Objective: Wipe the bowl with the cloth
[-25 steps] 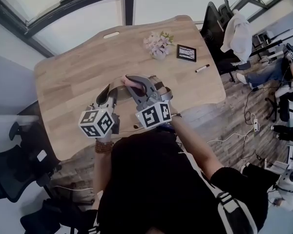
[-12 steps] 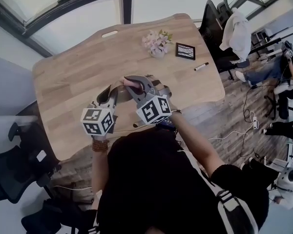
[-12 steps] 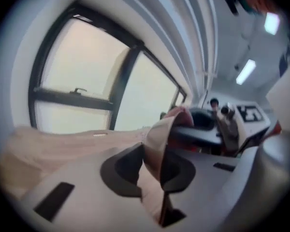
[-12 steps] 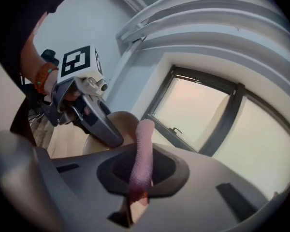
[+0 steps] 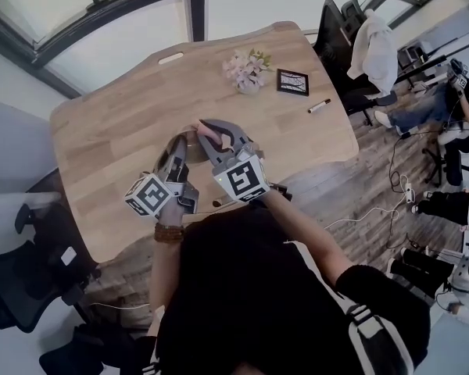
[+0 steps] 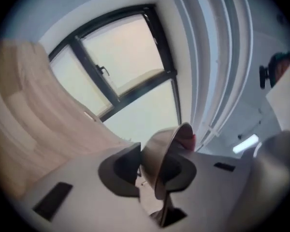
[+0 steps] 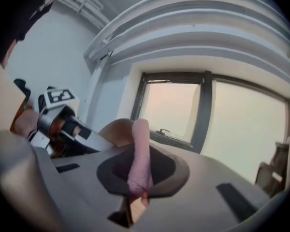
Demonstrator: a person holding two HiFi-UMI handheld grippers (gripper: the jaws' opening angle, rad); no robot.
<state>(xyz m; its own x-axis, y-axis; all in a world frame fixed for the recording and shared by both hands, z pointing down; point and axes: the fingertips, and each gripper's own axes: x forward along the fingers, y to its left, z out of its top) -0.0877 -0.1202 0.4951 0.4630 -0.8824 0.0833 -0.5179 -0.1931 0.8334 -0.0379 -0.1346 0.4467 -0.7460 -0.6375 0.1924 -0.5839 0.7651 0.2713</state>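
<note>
A pink cloth [image 7: 139, 153] with a fine mesh texture is pictured beside a bowl [image 6: 159, 153] of dull brownish metal. The right gripper [image 7: 137, 175] is finished in grey and black, and its cube [image 5: 241, 178] is covered in black-and-white square markers. The table [image 5: 117, 123] is shown in pale wood grain. Pale pink flowers [image 5: 246, 67], a black-framed picture [image 5: 293, 82] and a white pen [image 5: 320, 106] are also seen. The person's top [image 5: 250, 287] is black, a garment [image 5: 375, 49] is white, and the floor [image 5: 359, 178] is patterned in grey-brown planks.
</note>
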